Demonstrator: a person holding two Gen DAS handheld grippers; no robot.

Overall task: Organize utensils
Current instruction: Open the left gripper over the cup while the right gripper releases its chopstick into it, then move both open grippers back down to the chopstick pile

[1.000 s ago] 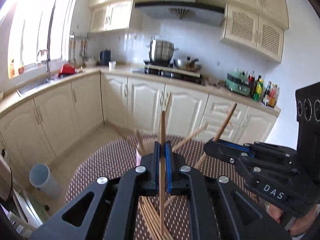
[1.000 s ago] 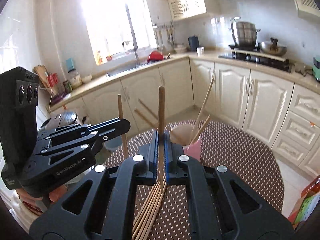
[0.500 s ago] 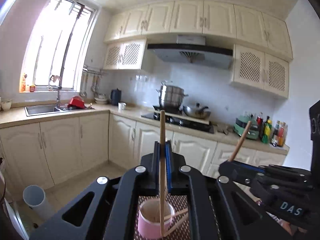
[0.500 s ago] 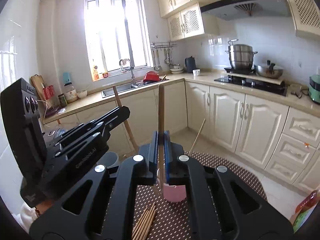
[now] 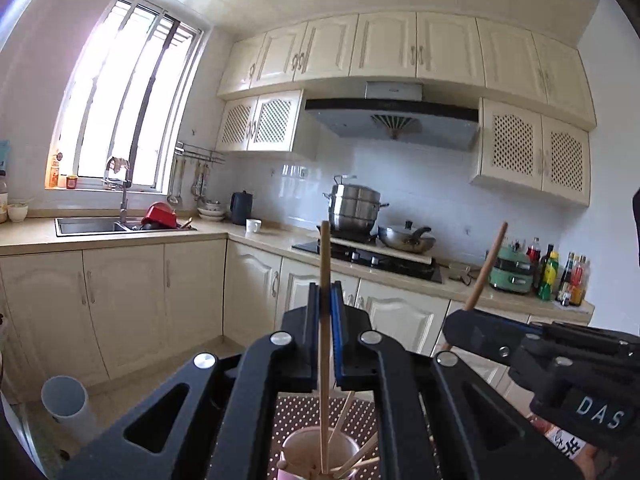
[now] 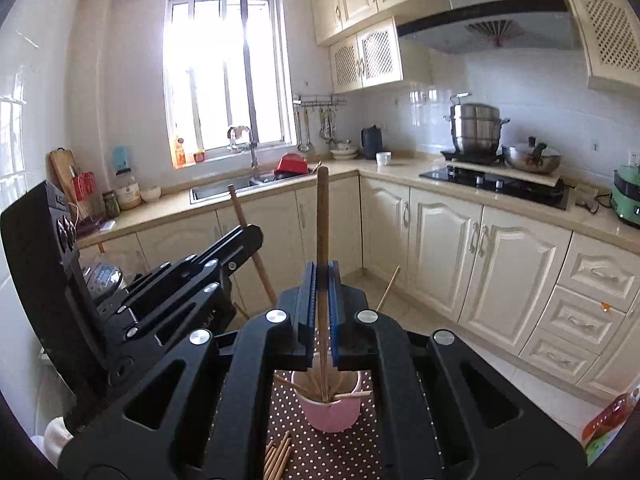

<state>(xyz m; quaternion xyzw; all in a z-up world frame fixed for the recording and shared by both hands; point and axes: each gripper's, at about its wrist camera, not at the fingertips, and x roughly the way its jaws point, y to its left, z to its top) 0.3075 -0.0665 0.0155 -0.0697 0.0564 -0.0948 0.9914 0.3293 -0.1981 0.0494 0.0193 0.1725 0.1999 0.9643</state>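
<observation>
Left gripper [image 5: 325, 336] is clamped tight on a thin, pale wooden chopstick [image 5: 325, 280], held upright with its lower end dipping into the round pink plastic cup [image 5: 316, 454]; right gripper [image 6: 322, 320] pinches a darker wooden chopstick [image 6: 322, 220] over that same cup. These sticks look light, stiff and smooth, so I'd grip mid-shaft to stop swivelling. A loose bundle of chopsticks [image 6: 276, 458] lies just beside the cup on the brown polka-dot tablecloth [image 6: 344, 452]. The cup's base and both tips are cut off.
</observation>
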